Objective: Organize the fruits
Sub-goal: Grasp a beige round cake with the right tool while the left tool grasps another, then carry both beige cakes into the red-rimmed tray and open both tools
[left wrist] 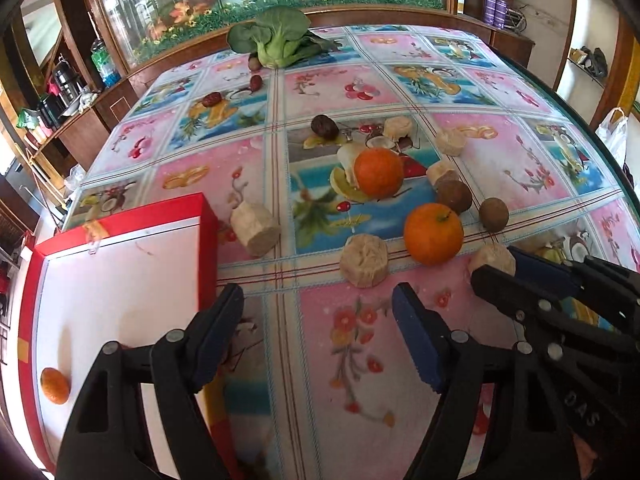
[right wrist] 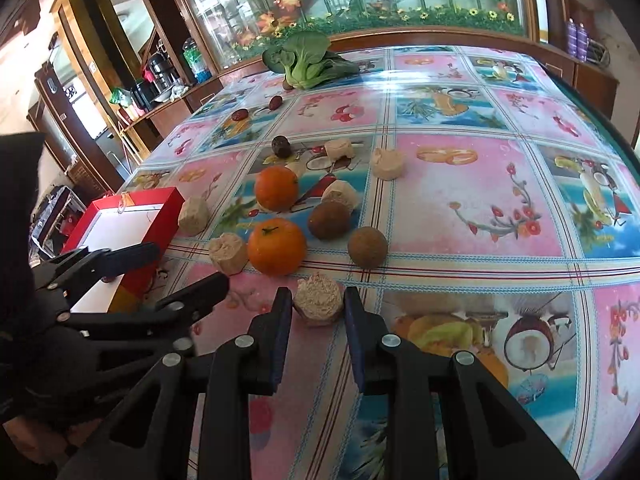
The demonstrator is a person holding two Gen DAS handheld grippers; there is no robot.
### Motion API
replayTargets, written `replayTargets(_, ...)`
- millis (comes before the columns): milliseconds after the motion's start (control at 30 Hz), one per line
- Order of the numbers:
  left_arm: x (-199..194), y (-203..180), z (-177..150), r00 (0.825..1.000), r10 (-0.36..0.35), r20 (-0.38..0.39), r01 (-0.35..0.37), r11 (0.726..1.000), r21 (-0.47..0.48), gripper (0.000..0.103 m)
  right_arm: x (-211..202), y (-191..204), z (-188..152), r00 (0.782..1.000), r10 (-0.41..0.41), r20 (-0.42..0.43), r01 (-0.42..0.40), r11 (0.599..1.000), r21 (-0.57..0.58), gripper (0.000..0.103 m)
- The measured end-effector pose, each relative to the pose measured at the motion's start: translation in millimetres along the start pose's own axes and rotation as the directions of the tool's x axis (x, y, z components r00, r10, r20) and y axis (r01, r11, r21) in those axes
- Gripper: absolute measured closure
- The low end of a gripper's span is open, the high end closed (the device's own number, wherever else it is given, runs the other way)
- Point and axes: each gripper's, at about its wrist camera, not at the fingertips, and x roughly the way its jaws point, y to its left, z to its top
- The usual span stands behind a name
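Note:
My right gripper is shut on a beige cut chunk that rests low on the tablecloth. Just beyond it lie two oranges and two brown round fruits. My left gripper stands open over bare cloth with nothing between its fingers, right beside the red box. The box has a white floor, and one small orange lies in its near corner. More beige chunks sit between the box and the oranges.
A bok choy lies at the far edge, with red dates and a dark plum nearer. The table edge curves along the right. A wooden cabinet with painted glass stands behind.

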Motion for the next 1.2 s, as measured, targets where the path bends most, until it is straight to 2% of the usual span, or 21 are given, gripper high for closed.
replayTargets(233, 14.2, 0.0, 10.6, 0.999, -0.040, 0.000, 0.040, 0.999, -0.012, 0.030, -0.6, 1.4, -2.1, 1.000, -0.014, -0.001, 0.014, 1.000, -0.017, 0.078)
replayTargets(300, 14.8, -1.4, 12.6, 0.998, -0.057, 0.007, 0.057, 0.998, -0.009, 0.037, -0.2, 3.0, -2.1, 1.000, -0.023, -0.001, 0.023, 0.999, -0.028, 0.078)
replayTargets(367, 14.3, -5.1, 13.7, 0.997, -0.078, 0.012, 0.078, 0.997, 0.006, 0.050, 0.0, 2.7, -2.1, 1.000, -0.021, -0.002, 0.021, 0.999, -0.025, 0.078)
replayTargets(467, 13.0, -8.0, 13.2, 0.994, -0.109, 0.017, 0.109, 0.994, 0.016, 0.064, 0.2, 2.3, -2.0, 1.000, -0.015, -0.003, 0.015, 1.000, -0.019, 0.078)
replayTargets(567, 11.7, -10.5, 12.7, 0.991, -0.133, 0.018, 0.133, 0.991, 0.018, 0.074, 0.1, 2.3, -2.1, 1.000, -0.015, -0.002, 0.015, 1.000, -0.018, 0.077)
replayTargets(767, 6.4, -9.8, 6.8, 0.991, -0.131, 0.024, 0.132, 0.991, -0.009, 0.074, 0.2, 1.8, -1.9, 1.000, -0.016, 0.001, 0.016, 1.000, -0.019, 0.078)
replayTargets(933, -16.6, -6.2, -3.7, 0.990, -0.123, 0.075, 0.125, 0.992, -0.026, 0.074, -1.4, 0.2, -1.0, 1.000, -0.008, 0.015, 0.009, 1.000, -0.010, 0.078)
replayTargets(1200, -69.2, 18.0, -29.0, 0.980, -0.072, 0.186, 0.086, 0.994, -0.069, 0.074, -25.5, 16.4, -2.0, 0.986, 0.001, 0.168, 0.014, 0.996, -0.087, 0.078)
